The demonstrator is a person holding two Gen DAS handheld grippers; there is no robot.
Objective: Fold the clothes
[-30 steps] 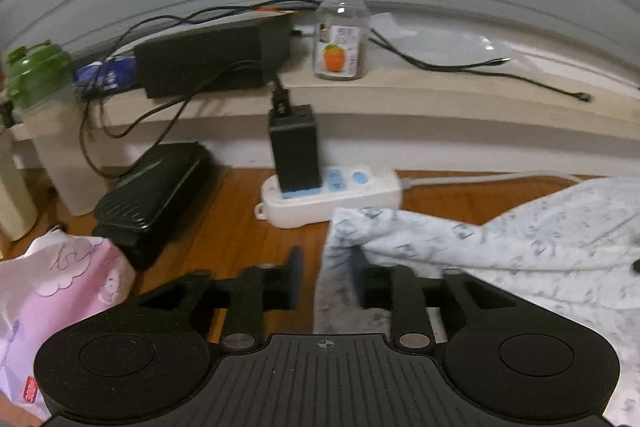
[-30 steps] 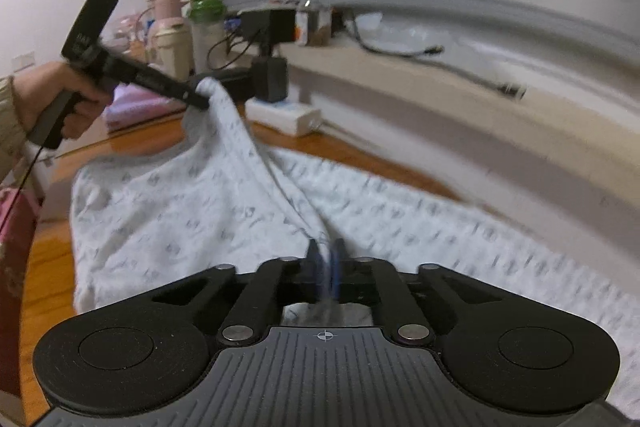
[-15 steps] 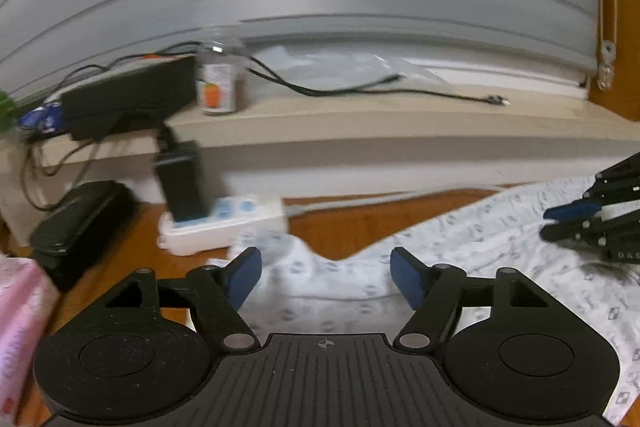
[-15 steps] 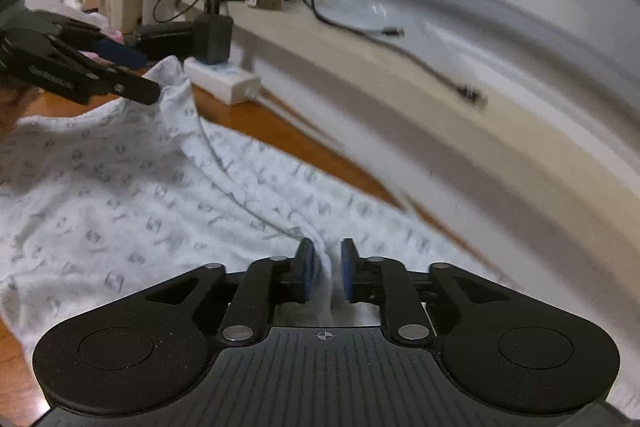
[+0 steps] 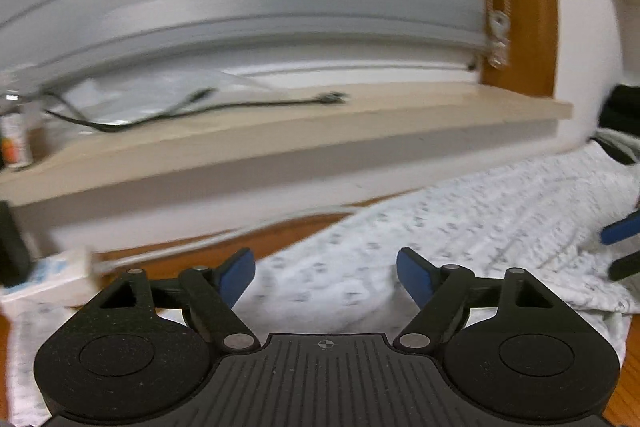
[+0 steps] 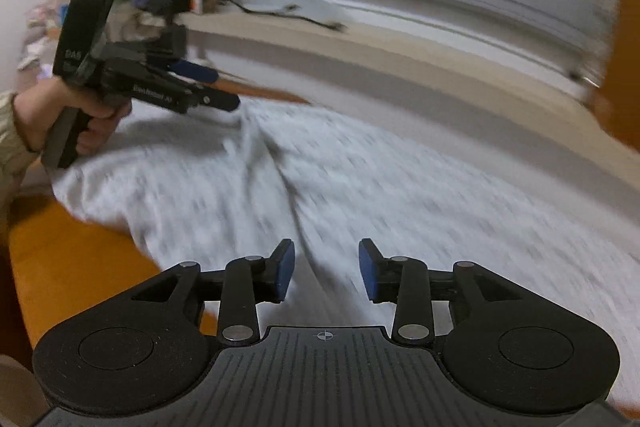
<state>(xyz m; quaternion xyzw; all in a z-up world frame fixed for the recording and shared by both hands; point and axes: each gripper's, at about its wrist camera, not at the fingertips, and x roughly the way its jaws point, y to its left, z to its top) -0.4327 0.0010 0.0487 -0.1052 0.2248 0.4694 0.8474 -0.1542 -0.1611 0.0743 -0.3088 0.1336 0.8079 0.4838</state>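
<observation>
Left gripper [image 5: 326,273]: jaws wide, empty. Right gripper [image 6: 326,273]: jaws parted, empty. Patterned white garment [image 6: 360,187]: spread rumpled on wooden tabletop [image 6: 72,251], central ridge between grippers. Advice: flatten ridge, take matching edges, before any fold.

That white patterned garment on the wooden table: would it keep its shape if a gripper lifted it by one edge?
Probably not. The garment already lies in soft ridges and wrinkles, so it looks floppy and would likely drape and sag. It seems thin and light. Both the left gripper and right gripper are open above it.
</observation>
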